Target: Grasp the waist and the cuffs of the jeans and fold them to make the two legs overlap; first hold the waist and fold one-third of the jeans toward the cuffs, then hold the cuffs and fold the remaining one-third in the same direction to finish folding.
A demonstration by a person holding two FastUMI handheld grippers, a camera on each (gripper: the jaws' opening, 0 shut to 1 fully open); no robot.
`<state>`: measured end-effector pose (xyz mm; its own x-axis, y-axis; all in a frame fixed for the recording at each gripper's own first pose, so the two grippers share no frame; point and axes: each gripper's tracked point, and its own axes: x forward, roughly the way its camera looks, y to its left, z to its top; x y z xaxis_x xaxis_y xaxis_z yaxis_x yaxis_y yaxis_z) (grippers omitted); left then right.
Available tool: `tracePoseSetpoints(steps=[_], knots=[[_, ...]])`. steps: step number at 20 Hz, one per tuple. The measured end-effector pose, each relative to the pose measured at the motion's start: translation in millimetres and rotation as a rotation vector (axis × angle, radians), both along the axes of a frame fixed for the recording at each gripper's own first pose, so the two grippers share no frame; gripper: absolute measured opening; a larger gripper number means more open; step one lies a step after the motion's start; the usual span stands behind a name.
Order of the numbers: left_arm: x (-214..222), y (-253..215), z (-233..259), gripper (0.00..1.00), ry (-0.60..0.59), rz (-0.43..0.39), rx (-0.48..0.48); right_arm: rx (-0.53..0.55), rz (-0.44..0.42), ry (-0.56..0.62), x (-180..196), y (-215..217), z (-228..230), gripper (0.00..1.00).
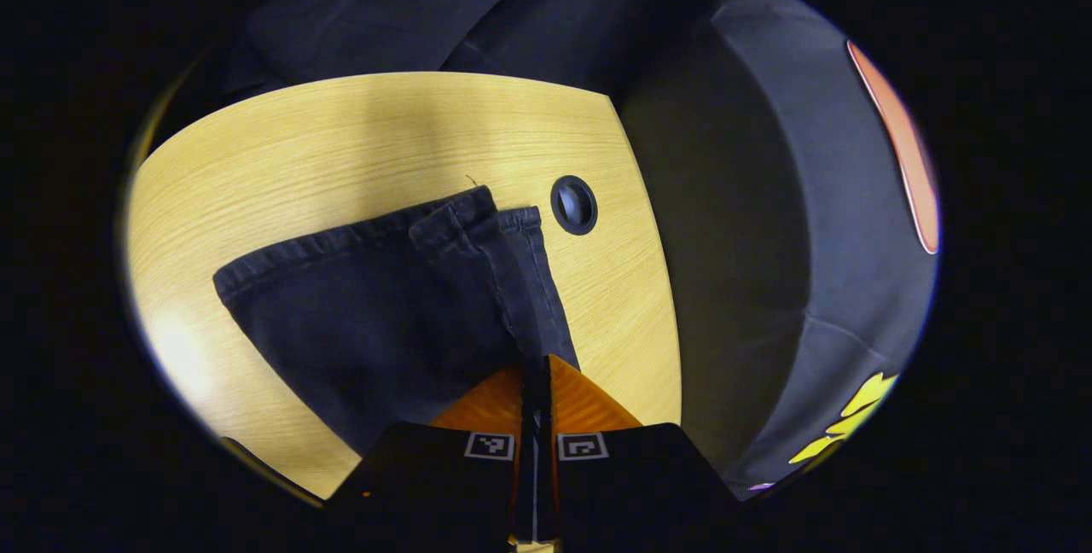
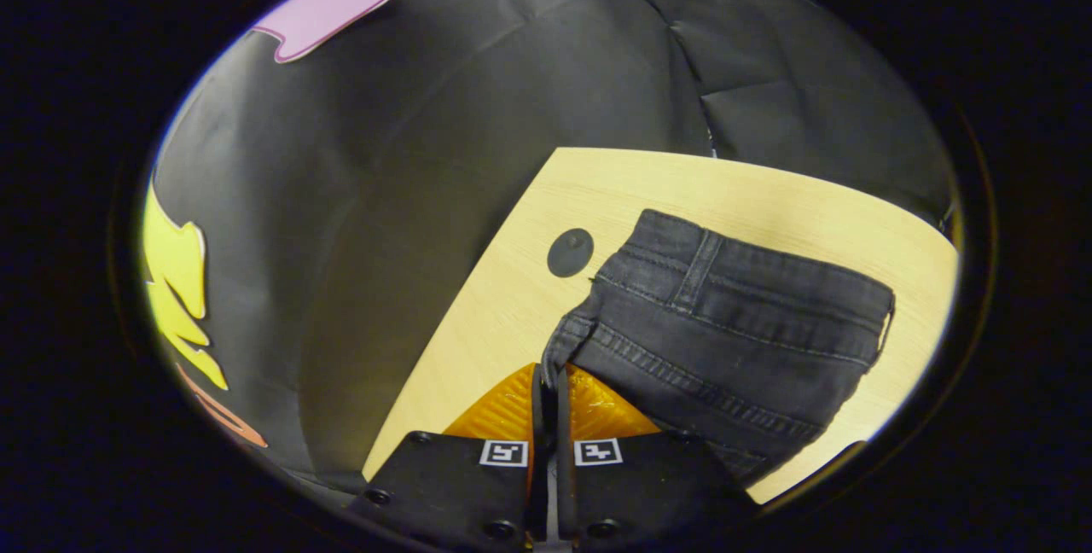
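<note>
The dark jeans (image 1: 375,297) lay flat on the pale wooden table (image 1: 281,143), their two cuffs (image 1: 478,216) overlapping near a round dark grommet (image 1: 573,205) close to the table's edge. In the right gripper view the waist (image 2: 751,280) showed its belt loop and stitched seams. The left gripper (image 1: 537,374) was pinching the fabric by the cuffs, and the right gripper (image 2: 550,382) was pinching the waist corner. Black cloth (image 2: 512,66) hung behind the table.

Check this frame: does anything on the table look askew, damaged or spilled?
Only mildly: in the left gripper view the two cuffs of the jeans are not flush; one hem sticks out past the other. No damage or spill shows.
</note>
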<state>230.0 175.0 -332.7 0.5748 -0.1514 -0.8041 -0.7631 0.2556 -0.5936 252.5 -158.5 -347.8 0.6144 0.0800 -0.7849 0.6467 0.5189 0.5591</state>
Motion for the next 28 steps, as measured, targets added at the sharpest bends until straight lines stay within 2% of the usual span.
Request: tracePoseSetpoints(steps=[1,2,5,6,7,8,10,13,16,18,22,25,28], knots=[[-0.5,7.6,4.1,0.05,-0.002,0.014,0.032,0.007,0.0,0.011,0.0,1.0,1.3,0.01],[5.9,9.6,6.6,0.29,-0.042,0.007,0.068,0.023,0.007,0.014,1.1,5.3,-1.5,0.1],[11.0,19.8,16.3,1.0,-0.105,-0.059,0.188,0.028,0.033,-0.009,4.4,10.3,-1.2,0.76],[11.8,21.5,16.8,0.99,-0.109,-0.08,0.204,0.027,0.042,-0.013,4.0,8.9,-1.8,0.98],[8.5,22.4,12.6,0.99,-0.098,-0.092,0.216,0.029,0.046,-0.017,2.9,8.2,0.6,0.92],[4.8,22.3,12.8,0.99,-0.091,-0.103,0.221,0.027,0.04,-0.029,2.9,5.3,5.8,0.98],[-0.7,25.9,19.9,0.99,-0.098,-0.131,0.26,0.011,0.023,-0.065,2.9,-7.0,23.1,0.98],[-5.4,30.9,50.8,0.99,-0.162,-0.207,0.4,-0.126,0.011,-0.091,-14.6,-48.7,40.5,0.98],[0.5,29.2,107.8,0.99,-0.25,-0.264,0.551,-0.267,0.008,-0.07,-51.8,-97.8,47.1,0.98],[-1.9,23.9,146.7,0.99,-0.322,-0.285,0.65,-0.33,0.022,-0.049,-83.5,-115.9,42.0,0.98],[-24.5,3.5,217.3,0.99,-0.44,-0.332,0.818,-0.266,-0.007,0.018,-140.3,-120.7,16.6,0.98],[-43.3,-15.4,276.3,0.98,-0.539,-0.351,0.96,-0.165,-0.041,0.033,-155.4,-102.8,-2.1,0.98],[-69.2,-29.6,318.3,0.98,-0.616,-0.37,1.029,-0.032,-0.078,0.022,-161.8,-79.5,-10.6,0.98]])
